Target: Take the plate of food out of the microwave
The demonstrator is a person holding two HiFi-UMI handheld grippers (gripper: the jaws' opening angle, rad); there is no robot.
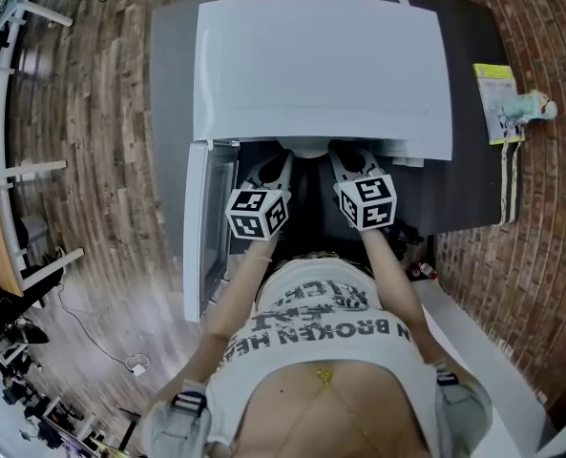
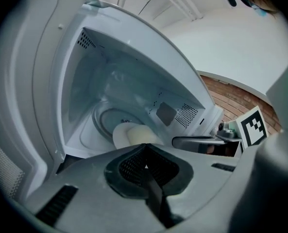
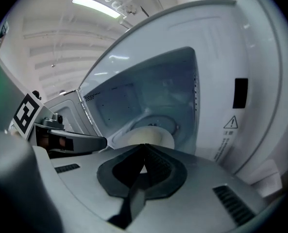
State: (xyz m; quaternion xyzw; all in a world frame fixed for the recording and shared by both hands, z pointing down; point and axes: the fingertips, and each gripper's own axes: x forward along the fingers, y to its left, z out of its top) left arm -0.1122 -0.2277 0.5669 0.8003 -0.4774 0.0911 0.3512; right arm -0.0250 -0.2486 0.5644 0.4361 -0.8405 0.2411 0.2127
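A white microwave (image 1: pixel 321 60) stands on a grey counter with its door (image 1: pixel 199 227) swung open to the left. Inside, a pale plate (image 2: pixel 131 134) with light-coloured food lies partly off the glass turntable (image 2: pixel 102 120), toward the opening. The same plate (image 3: pixel 151 136) shows in the right gripper view, in front of the turntable (image 3: pixel 170 123). My left gripper (image 2: pixel 144 148) is shut on the plate's near rim. My right gripper (image 3: pixel 144 147) is shut on that rim too. In the head view both grippers, left (image 1: pixel 266 175) and right (image 1: pixel 351 165), reach into the cavity, tips hidden under the microwave's top.
A yellow-edged pad and a small pale figure (image 1: pixel 512 108) lie on the counter's right end, beside a brick wall. The open door bounds the left side. The cavity's walls close in on both grippers. The right gripper's marker cube (image 2: pixel 253 126) shows in the left gripper view.
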